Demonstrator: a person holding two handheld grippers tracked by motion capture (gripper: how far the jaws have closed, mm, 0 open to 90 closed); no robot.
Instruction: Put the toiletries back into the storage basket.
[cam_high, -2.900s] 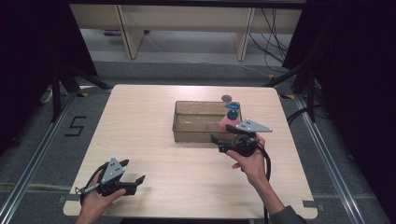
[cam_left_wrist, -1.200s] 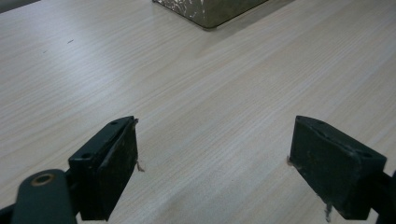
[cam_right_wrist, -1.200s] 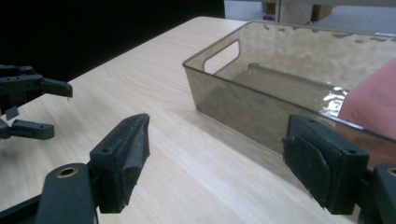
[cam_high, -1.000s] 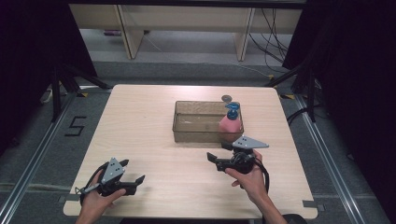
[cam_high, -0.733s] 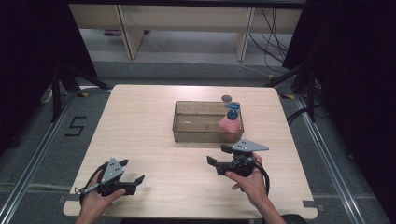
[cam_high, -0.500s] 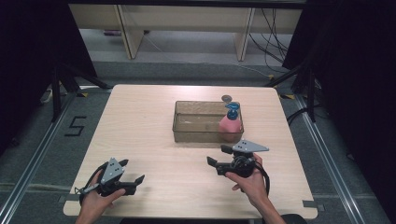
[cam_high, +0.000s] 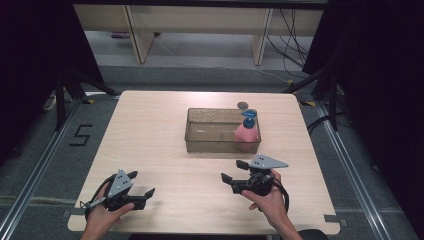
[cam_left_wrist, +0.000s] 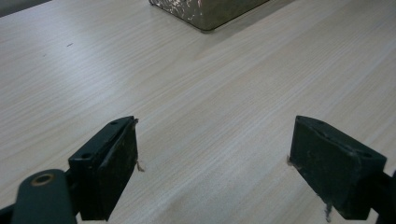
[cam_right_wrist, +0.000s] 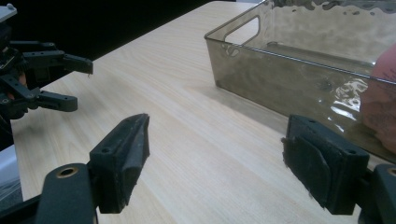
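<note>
**Bottle in the bin, both grippers empty**

From above, the pink bottle (cam_high: 246, 135) stands in the clear bin's (cam_high: 210, 145) right end; the right gripper (cam_high: 234, 171) sits just beside it, spread, holding nothing. Left gripper view: the left gripper (cam_left_wrist: 212, 168) spread over bare table (cam_left_wrist: 187, 93). Right gripper view: the bottle is probably the pink blur at right; approach level, clearing the bin wall.

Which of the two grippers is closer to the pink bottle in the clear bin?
The right gripper, just in front of the pink bottle. The left gripper sits far off at the table's near left corner.
</note>
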